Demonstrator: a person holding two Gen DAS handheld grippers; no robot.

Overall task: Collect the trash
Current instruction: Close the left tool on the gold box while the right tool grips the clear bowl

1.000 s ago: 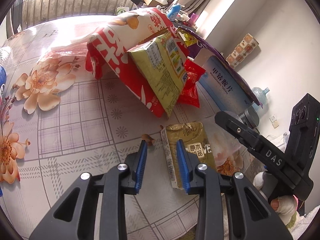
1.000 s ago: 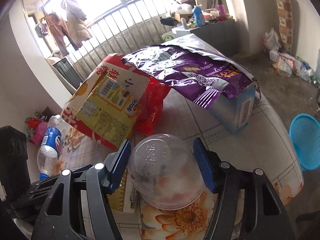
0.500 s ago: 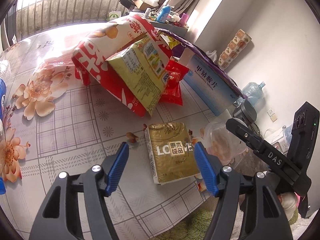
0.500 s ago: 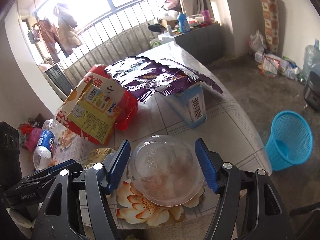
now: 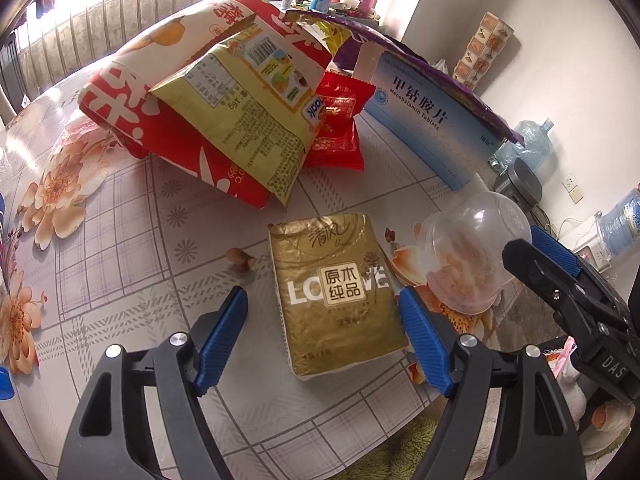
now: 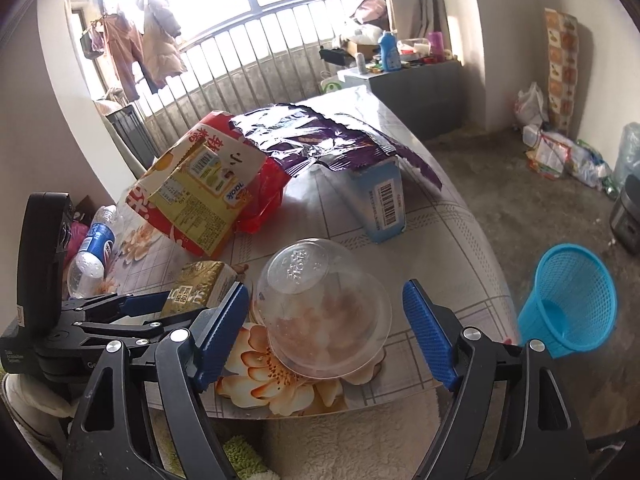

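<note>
A gold tissue pack [image 5: 338,292] lies flat on the floral tablecloth, between the wide-open fingers of my left gripper [image 5: 322,328], which is empty. A clear plastic cup [image 6: 324,308] lies on its side near the table's front edge; it also shows in the left wrist view [image 5: 472,256]. My right gripper [image 6: 326,336] is open around the cup, its pads apart from the cup's sides. Behind lie a red snack bag [image 5: 160,92], a yellow-green snack bag [image 5: 244,120], a small red wrapper [image 5: 338,128], and a purple foil bag [image 6: 320,140] draped over a blue medicine box [image 5: 432,120].
A blue mesh waste basket [image 6: 568,300] stands on the floor right of the table. A plastic Pepsi bottle [image 6: 92,256] lies at the table's left side. A nut shell [image 5: 240,260] lies left of the tissue pack. The table's front edge [image 6: 360,400] is just below the cup.
My left gripper opened wide and pulled back, so the tissue pack now lies between its fingers. My right gripper opened wider and drew back; the cup stays on the table.
</note>
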